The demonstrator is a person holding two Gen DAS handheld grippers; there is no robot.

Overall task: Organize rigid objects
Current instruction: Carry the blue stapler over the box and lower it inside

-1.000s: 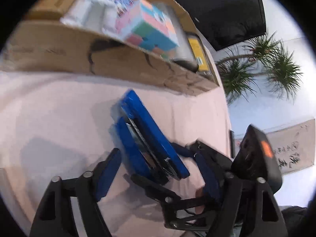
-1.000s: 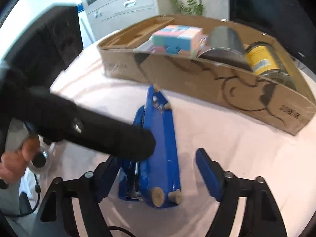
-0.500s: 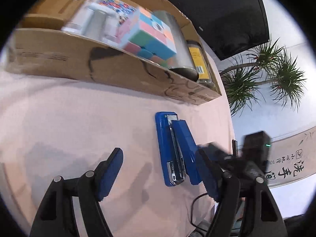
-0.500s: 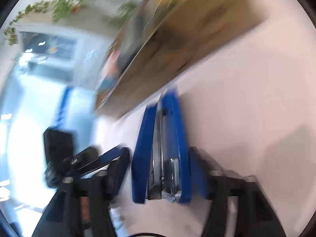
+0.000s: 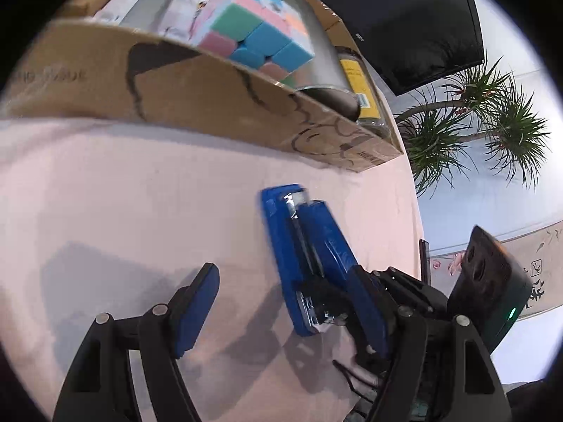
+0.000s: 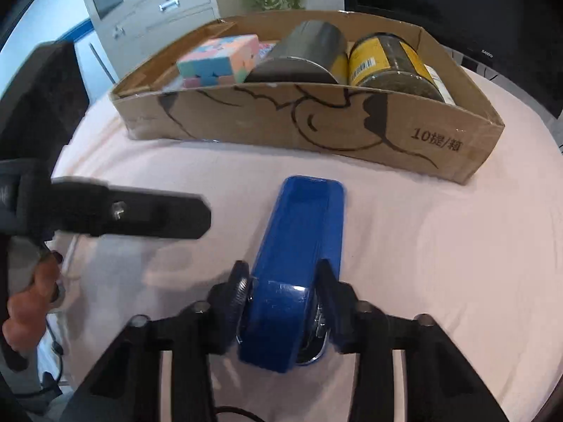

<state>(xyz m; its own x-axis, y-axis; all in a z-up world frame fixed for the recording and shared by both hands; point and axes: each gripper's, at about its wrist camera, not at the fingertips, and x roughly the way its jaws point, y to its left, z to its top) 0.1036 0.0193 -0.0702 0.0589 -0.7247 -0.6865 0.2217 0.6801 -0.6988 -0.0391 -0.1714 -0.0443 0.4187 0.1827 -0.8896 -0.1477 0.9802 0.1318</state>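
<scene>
A blue stapler (image 6: pixel 299 246) is held in my right gripper (image 6: pixel 283 302), whose jaws are shut on its rear end, above the pink tablecloth. It also shows in the left wrist view (image 5: pixel 306 256), with the right gripper's fingers (image 5: pixel 366 309) clamped on it. My left gripper (image 5: pixel 281 313) is open and empty, just left of the stapler; one of its fingers (image 6: pixel 140 211) shows in the right wrist view. A cardboard box (image 6: pixel 316 130) stands beyond the stapler and holds a pastel cube (image 6: pixel 221 59), a grey can (image 6: pixel 302 52) and a yellow-label jar (image 6: pixel 390 63).
The box also shows in the left wrist view (image 5: pixel 176 88), with a white packaged item (image 5: pixel 158 10) at its far end. A black monitor (image 5: pixel 404 17) and a potted plant (image 5: pixel 475 126) stand past the table. White drawers (image 6: pixel 151 3) stand behind the table.
My right gripper has closed on the stapler's rear end and turned it upright, pointing at the box. My left gripper has drawn off to the left, still open.
</scene>
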